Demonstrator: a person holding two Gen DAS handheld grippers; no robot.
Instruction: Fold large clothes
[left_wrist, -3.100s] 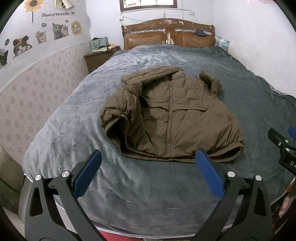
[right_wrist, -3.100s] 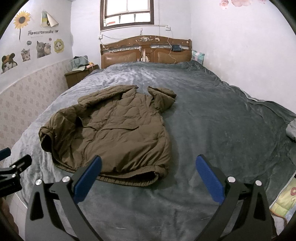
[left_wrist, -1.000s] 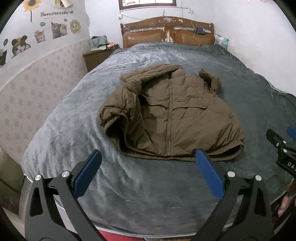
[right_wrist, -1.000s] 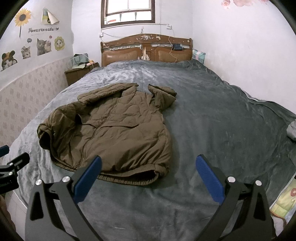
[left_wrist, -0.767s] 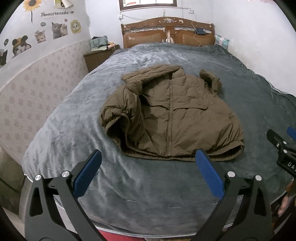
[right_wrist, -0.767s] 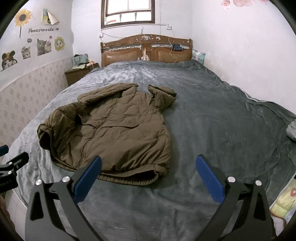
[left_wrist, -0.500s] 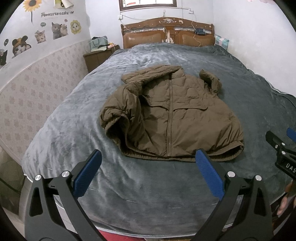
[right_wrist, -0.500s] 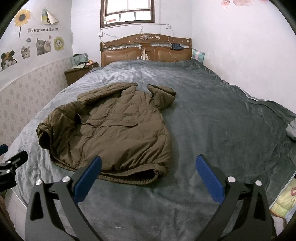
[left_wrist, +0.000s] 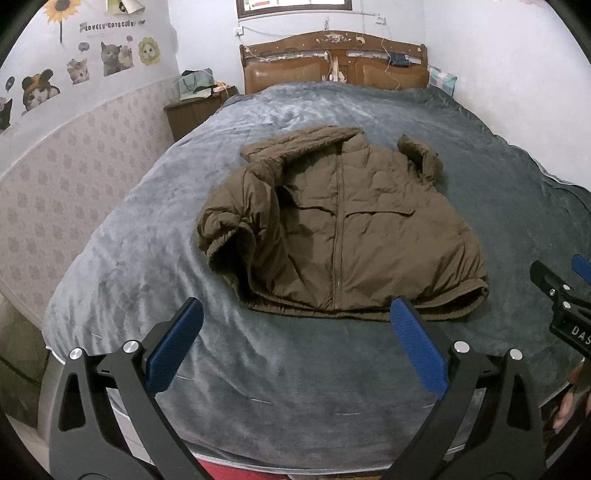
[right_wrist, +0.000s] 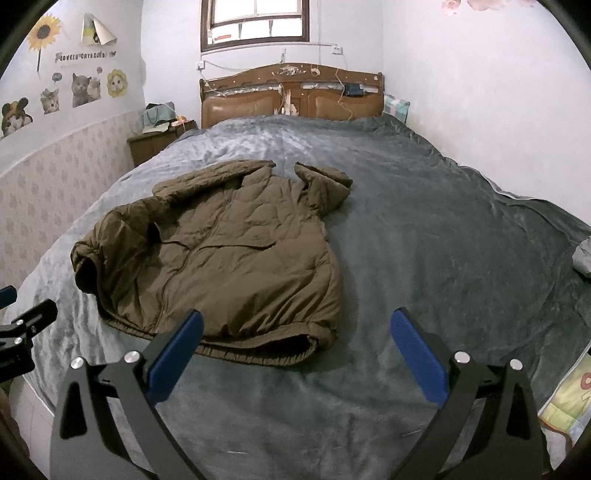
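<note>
A brown padded jacket (left_wrist: 343, 229) (right_wrist: 221, 258) lies front up and zipped on the grey bed cover (left_wrist: 295, 369), collar towards the headboard. Its left sleeve is bunched over the body; its right sleeve is folded near the collar. My left gripper (left_wrist: 295, 343) hangs open above the bed's near edge, short of the jacket's hem. My right gripper (right_wrist: 291, 347) is also open, near the hem's right corner, with nothing between its fingers. Each gripper shows at the edge of the other's view.
A wooden headboard (right_wrist: 291, 99) stands at the far end, a nightstand (left_wrist: 195, 110) with bags at the far left. Walls run along both sides. A yellow patterned cloth (right_wrist: 569, 398) lies at the bed's right edge.
Both views have shifted only slightly; the jacket lies as before and both grippers stay open.
</note>
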